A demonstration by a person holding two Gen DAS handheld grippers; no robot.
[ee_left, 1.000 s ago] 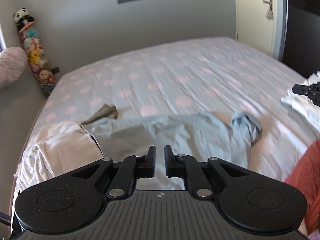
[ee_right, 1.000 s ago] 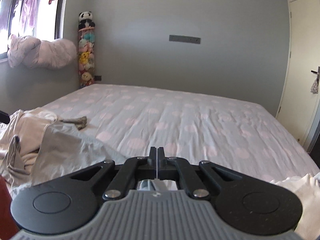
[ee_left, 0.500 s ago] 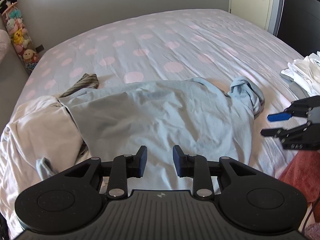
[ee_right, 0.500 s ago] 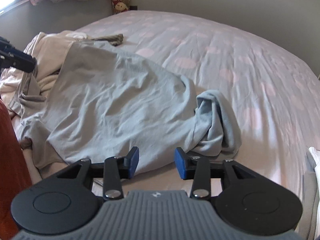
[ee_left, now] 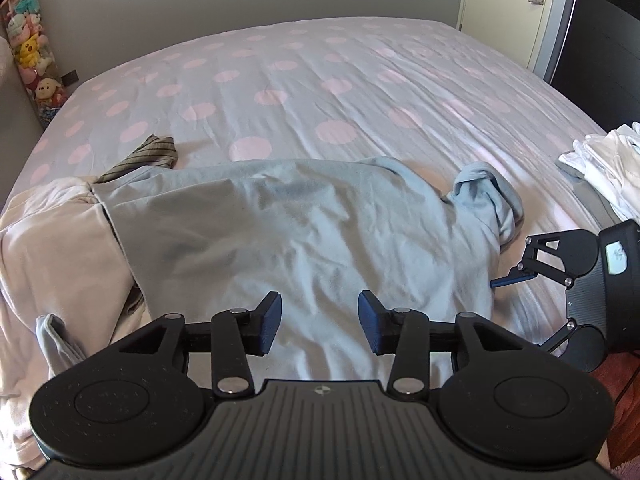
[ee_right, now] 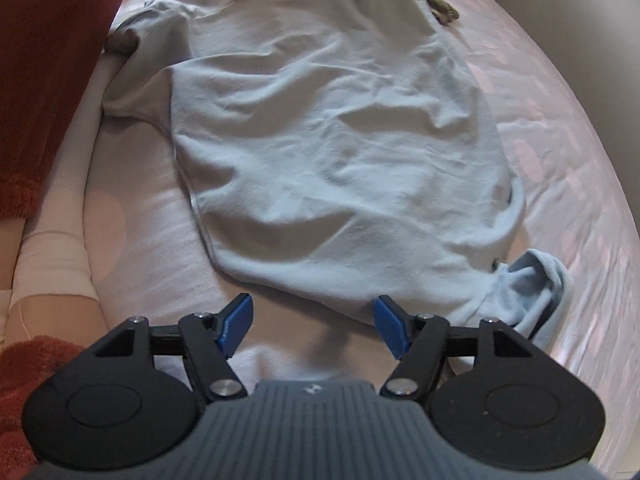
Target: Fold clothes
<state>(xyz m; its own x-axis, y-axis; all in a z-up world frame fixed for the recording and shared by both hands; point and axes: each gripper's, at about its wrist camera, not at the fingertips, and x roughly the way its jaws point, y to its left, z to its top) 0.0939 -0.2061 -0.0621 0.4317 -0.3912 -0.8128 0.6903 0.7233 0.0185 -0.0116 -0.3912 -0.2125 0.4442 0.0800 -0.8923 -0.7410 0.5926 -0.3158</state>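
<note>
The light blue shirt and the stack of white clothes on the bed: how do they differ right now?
The light blue shirt lies spread out and wrinkled near the bed's front edge, one sleeve bunched; the white clothes sit in a compact stack at the right edge. The shirt overlaps a cream garment; the stack stands apart. Both rest on the dotted sheet, and neither is gripped.

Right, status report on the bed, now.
Left gripper and right gripper both opening, nothing between the jaws. Light blue shirt lies rumpled on the bed, unfolded, one sleeve bunched. Cream garment partly under its left edge.
</note>
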